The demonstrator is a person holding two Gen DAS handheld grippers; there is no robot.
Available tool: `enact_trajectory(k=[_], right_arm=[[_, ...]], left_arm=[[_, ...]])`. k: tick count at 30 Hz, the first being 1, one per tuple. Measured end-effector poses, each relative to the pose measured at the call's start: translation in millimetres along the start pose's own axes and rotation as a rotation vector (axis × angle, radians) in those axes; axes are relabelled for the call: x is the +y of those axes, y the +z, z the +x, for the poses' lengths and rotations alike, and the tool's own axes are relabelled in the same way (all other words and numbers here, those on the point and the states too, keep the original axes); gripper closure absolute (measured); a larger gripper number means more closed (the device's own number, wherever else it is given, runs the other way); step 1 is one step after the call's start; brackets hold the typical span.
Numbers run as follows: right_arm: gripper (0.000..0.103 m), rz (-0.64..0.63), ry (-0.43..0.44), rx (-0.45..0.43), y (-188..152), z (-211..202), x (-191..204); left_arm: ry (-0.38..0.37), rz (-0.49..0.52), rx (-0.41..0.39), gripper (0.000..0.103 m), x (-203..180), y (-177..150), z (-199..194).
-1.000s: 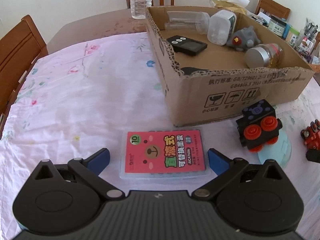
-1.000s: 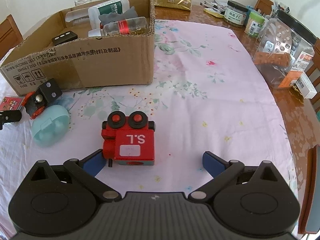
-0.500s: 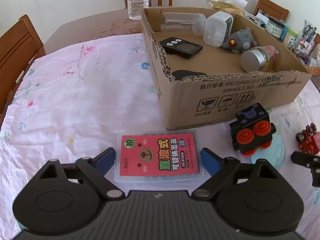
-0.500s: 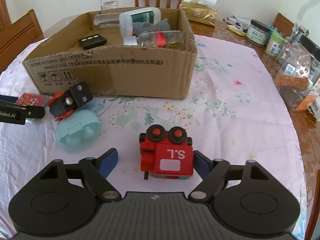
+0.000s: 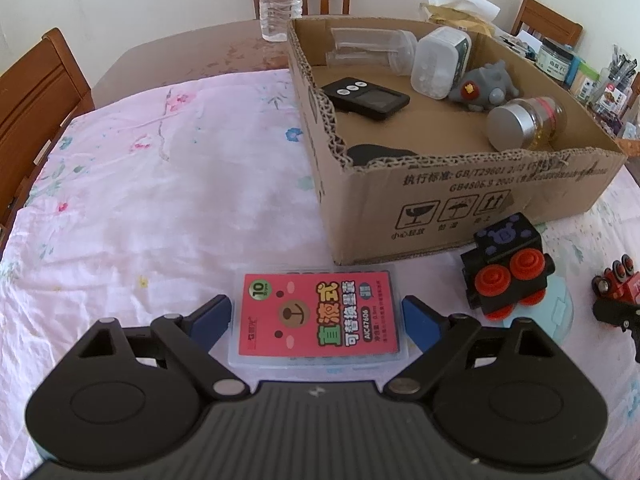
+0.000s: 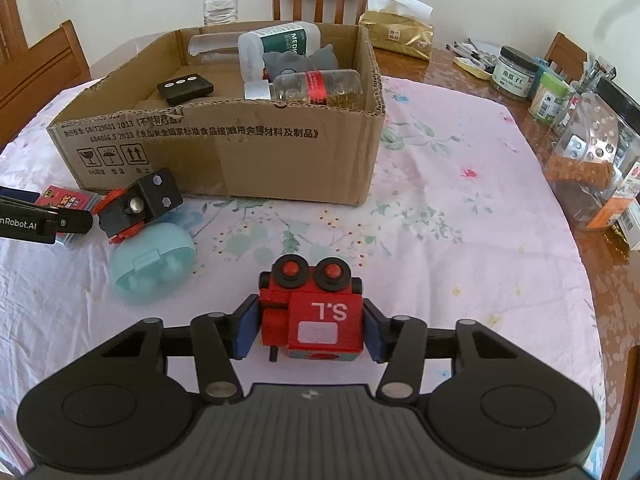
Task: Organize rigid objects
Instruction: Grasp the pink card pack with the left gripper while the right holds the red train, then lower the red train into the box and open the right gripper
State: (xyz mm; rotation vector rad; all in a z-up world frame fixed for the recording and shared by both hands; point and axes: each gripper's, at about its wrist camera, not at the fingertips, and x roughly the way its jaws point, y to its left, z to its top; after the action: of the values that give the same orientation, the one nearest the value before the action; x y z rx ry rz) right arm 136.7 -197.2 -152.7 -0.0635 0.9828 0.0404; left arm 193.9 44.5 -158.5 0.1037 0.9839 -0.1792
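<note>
Sitting on the pink floral cloth of the desk [image 6: 460, 208], the red toy train [image 6: 316, 316] was a blocky wooden engine with black wheels, two black-ringed red knobs at its far end and a white "S.L" printed upside down on its near block, above a blank white label; its long axis ran away from the camera toward the cardboard box [image 6: 240, 152], knobs pointing that way. The right claw [image 6: 308, 326] had just been closing and its blue pads were pressed against both flanks of the train, gripping it. To the left lay a pale blue oval case [image 6: 154, 266] with a black toy engine [image 6: 138, 208] on red wheels tipped against it, just in front of the box. The left claw [image 5: 318, 318] straddled a flat clear case with a red bear-face card [image 5: 318, 316], which lay flat near the box's front corner with its long sides running away from the camera; the pads stood just beside its two long edges, and whether they pressed on it could not be told. Inside the box lay a black remote [image 5: 366, 98], a grey toy [image 5: 484, 88], a jar [image 5: 524, 122] on its side and clear containers
</note>
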Motion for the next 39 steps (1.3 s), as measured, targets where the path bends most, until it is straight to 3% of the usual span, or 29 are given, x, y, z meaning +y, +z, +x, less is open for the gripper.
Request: enact_trajectory(k=[9,13,22,31,39], right_arm=[[0.046,-0.016,0.007,0.001,1,0,-1],[0.046,-0.023,0.008,0.002,0,0,0],[0.047,-0.053,0.021,0.024,7,-4,0],[0.047,-0.114,0.06,0.003,31,-31,-9],[0.047,-0.187,0.11,-0.074,73,-63,-16]], left_arm=[[-0.01,0.023,-0.018,0.01,0,2,4],[-0.027,0.041,-0.013,0.014,1,4,3],[-0.044,0.069,0.031,0.014,1,8,-2],[-0.085,0.136,0.042,0.014,3,21,-38],[-0.113,0.157,-0.003,0.014,1,35,-76]])
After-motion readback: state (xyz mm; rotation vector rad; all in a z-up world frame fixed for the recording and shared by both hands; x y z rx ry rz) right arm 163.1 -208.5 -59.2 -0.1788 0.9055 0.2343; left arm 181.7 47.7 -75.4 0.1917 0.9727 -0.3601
